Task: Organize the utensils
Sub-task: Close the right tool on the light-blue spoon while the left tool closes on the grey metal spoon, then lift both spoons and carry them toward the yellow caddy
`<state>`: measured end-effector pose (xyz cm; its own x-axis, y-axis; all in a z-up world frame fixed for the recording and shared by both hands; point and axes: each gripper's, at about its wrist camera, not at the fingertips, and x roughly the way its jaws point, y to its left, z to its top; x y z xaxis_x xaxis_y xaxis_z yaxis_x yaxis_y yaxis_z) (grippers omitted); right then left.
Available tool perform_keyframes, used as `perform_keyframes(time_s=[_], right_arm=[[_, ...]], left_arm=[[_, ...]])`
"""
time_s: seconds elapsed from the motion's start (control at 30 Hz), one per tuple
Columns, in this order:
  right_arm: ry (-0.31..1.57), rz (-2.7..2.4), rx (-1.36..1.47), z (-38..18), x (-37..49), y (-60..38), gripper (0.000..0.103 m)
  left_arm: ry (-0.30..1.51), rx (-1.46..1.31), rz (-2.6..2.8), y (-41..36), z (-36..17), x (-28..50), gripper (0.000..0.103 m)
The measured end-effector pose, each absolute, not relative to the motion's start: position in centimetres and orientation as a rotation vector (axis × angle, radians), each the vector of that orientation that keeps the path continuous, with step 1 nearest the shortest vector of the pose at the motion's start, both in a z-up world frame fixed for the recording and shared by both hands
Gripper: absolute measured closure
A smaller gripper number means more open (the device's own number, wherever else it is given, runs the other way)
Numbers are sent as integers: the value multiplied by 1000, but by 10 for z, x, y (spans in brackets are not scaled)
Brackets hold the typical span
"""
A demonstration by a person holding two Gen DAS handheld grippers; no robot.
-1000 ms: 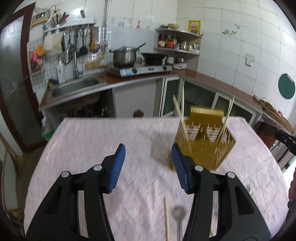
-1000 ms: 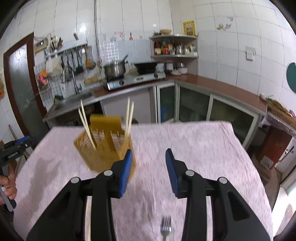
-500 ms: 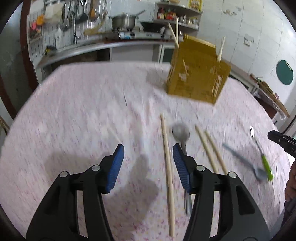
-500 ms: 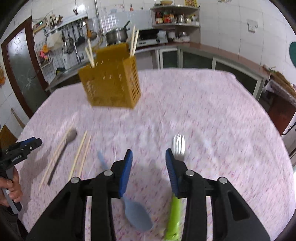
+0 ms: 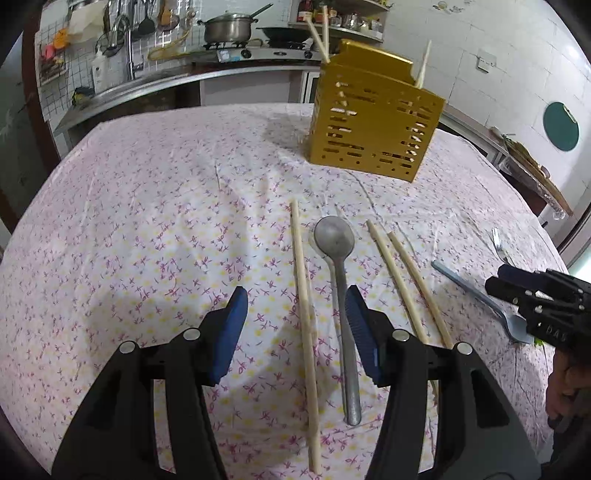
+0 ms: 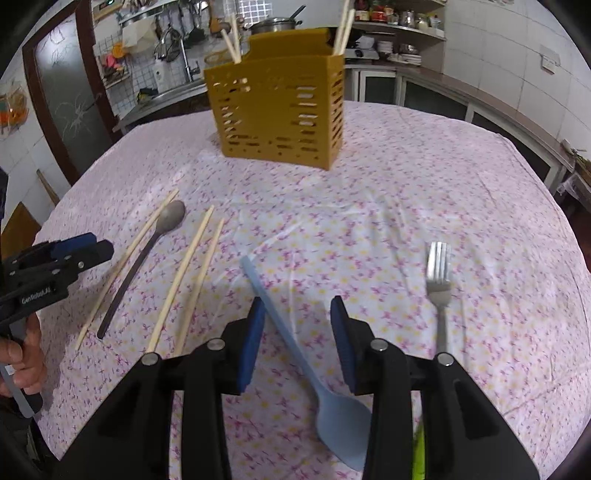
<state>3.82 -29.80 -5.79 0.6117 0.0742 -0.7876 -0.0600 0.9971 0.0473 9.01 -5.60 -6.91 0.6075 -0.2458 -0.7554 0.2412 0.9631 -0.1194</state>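
A yellow slotted utensil holder [image 5: 373,122] stands on the far part of the table with chopsticks upright in it; it also shows in the right wrist view [image 6: 277,107]. On the cloth lie a single chopstick [image 5: 304,295], a metal spoon [image 5: 341,280], a chopstick pair [image 5: 406,284], a blue plastic spoon [image 6: 299,354] and a fork [image 6: 439,280]. My left gripper [image 5: 295,314] is open and empty, low over the single chopstick and the spoon handle. My right gripper [image 6: 297,328] is open and empty, its fingers either side of the blue spoon's handle.
The table has a pink flowered cloth [image 5: 147,221]. A kitchen counter with a sink, a stove and a pot [image 5: 225,31] runs behind it. The left gripper shows at the left edge of the right wrist view [image 6: 55,262].
Both grippers have tilted down and dropped toward the table. The holder now sits farther up in each view and the loose utensils have come into view under the fingers.
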Motion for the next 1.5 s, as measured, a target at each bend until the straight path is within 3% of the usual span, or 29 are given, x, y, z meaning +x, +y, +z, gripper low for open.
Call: perform_keyframes(time_s=[0.6, 0.87, 1.27, 1.5], right_arm=[[984, -43, -17, -73, 99, -297, 70], [1004, -46, 38, -73, 107, -328, 94], [997, -11, 96, -77, 106, -353, 95], [991, 1, 114, -77, 104, -356, 95]], left_arm=[[930, 16, -320, -77, -78, 124, 49], [978, 47, -369, -107, -84, 149, 49], [950, 81, -352, -123, -68, 154, 54], [1022, 94, -315, -128, -92, 163, 55]])
